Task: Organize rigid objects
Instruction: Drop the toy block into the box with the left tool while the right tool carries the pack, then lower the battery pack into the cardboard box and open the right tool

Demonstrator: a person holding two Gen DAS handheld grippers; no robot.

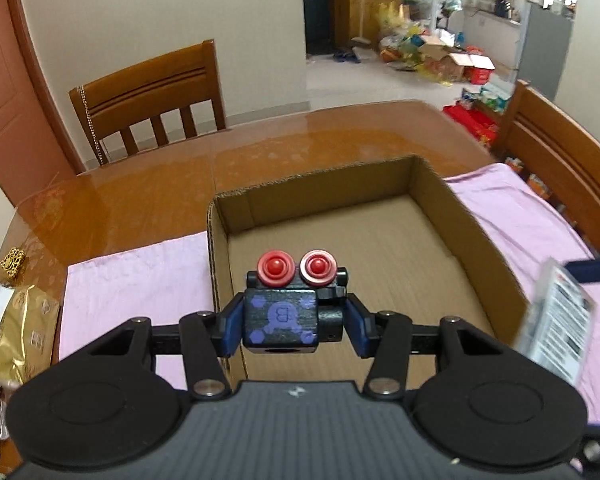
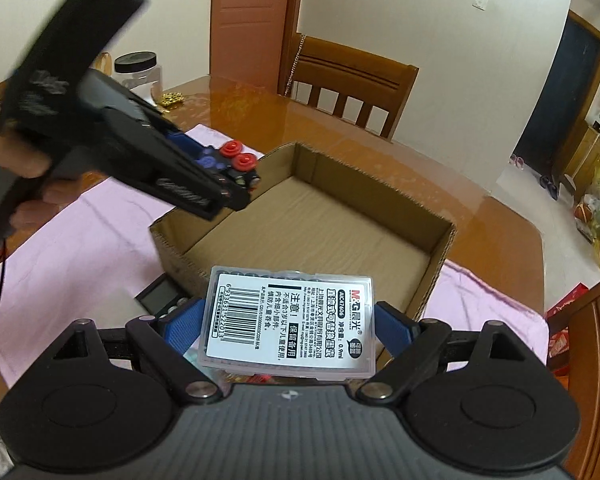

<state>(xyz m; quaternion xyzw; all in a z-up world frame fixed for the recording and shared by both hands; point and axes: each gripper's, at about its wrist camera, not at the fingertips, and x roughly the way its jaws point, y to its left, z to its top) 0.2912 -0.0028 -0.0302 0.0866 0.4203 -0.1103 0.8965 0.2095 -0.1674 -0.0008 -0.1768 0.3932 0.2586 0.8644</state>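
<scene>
Both grippers clamp items over 1 bare cardboard box (image 1: 476,236): left (image 1: 292,320) black block (image 1: 282,320), right (image 2: 288,328) labelled case (image 2: 288,324).

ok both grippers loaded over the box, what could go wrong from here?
1. Both loads converge on one cardboard box; the left gripper and right gripper could collide.
2. The black block has protruding red knobs that could catch the box wall.
3. The clear plastic case looks slick and could slip.
</scene>
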